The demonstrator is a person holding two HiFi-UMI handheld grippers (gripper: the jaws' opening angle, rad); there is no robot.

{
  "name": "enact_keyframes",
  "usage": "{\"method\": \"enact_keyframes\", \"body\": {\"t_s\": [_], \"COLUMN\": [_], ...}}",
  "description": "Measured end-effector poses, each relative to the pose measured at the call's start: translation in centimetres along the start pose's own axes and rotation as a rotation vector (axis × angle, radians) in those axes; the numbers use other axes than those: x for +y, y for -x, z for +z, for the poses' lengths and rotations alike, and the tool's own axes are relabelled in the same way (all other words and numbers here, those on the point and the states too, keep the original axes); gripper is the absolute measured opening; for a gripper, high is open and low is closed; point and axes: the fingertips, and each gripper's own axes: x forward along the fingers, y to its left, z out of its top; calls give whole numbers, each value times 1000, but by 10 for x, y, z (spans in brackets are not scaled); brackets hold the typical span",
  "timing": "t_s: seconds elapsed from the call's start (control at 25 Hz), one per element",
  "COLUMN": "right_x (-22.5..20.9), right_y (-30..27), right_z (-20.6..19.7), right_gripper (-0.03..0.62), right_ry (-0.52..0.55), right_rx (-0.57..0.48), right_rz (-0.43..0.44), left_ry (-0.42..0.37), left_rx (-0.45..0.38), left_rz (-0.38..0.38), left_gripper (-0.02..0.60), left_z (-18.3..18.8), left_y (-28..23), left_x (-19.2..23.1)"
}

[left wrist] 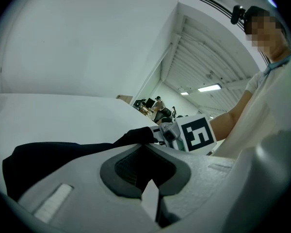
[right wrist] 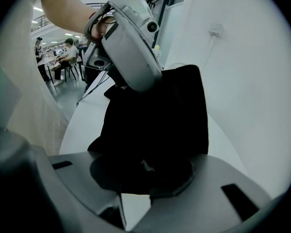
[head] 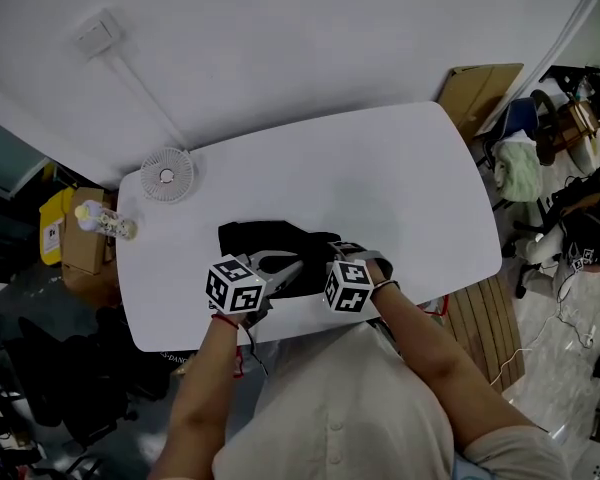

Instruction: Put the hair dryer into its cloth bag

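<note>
The black cloth bag [head: 268, 243] lies crumpled near the front edge of the white table [head: 380, 178]. My left gripper [head: 285, 271] is shut on the bag's near edge. In the right gripper view the left gripper [right wrist: 131, 87] pinches a raised fold of the bag [right wrist: 160, 120]. My right gripper [head: 348, 256] grips the bag's right end. Black cloth fills the gap between its jaws [right wrist: 145, 168]. The cloth [left wrist: 58, 154] stretches from my left jaws toward the right gripper's marker cube [left wrist: 196, 134]. I cannot make out the hair dryer apart from the black cloth.
A small white fan [head: 167, 175] stands at the table's back left, and a bottle [head: 107, 221] lies at its left edge. Cardboard boxes [head: 75, 233] sit on the floor at the left, with chairs and clutter [head: 565, 198] at the right. A person's torso is close to the table's front edge.
</note>
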Motion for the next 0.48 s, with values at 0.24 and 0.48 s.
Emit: {"method": "enact_keyframes", "body": {"t_s": [0.24,0.48], "right_x": [-8,-5], "right_y": [21,65], "right_z": [2,-24], "right_gripper": [175,173], "right_ry": [-176,-348], "right_rx": [-88,-117], "right_rz": [-39,-87], "left_ry": [5,0], "left_rx": [-8,-13], "left_rz": [6,15], "left_gripper": [20,20], "left_z": [0,0], "left_y": [-1,-2], "left_x": [0,-1]}}
